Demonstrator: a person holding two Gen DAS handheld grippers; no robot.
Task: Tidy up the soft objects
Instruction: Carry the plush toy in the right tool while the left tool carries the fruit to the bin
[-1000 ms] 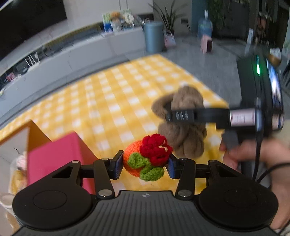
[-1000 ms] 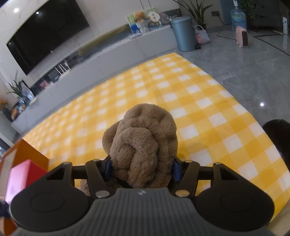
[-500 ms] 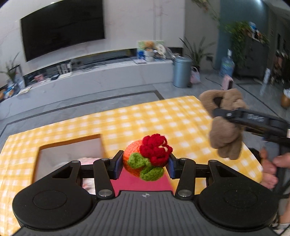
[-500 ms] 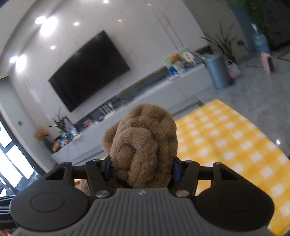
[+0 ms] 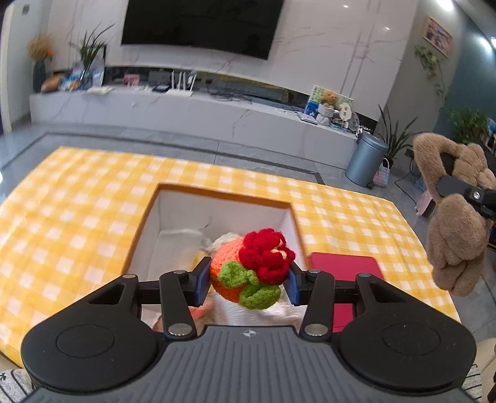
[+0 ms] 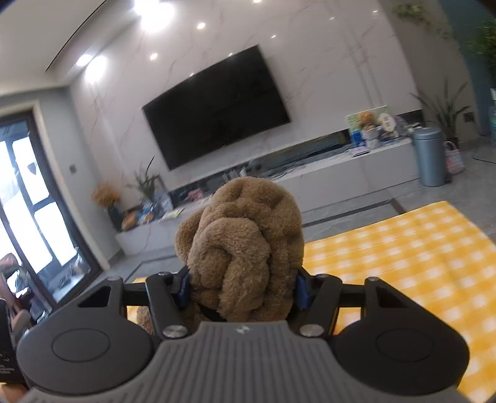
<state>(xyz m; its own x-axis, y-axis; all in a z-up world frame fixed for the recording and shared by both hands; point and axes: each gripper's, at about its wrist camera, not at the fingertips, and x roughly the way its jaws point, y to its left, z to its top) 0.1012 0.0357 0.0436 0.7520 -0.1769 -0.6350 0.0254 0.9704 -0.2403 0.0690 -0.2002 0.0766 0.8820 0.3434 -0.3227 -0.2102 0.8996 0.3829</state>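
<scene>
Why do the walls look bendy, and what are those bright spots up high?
Left wrist view: the fisheye lens bows the long white TV bench. Right wrist view: round ceiling lights glare white, and the yellow checked cloth looks blurry.

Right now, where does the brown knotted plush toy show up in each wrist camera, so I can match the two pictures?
Left wrist view: the brown knotted plush toy hangs at the far right edge, clamped in the right gripper, off to the right of the open storage box.
Right wrist view: it fills the centre, squeezed between the fingers.
Shared landmark: the black wall television.
</scene>
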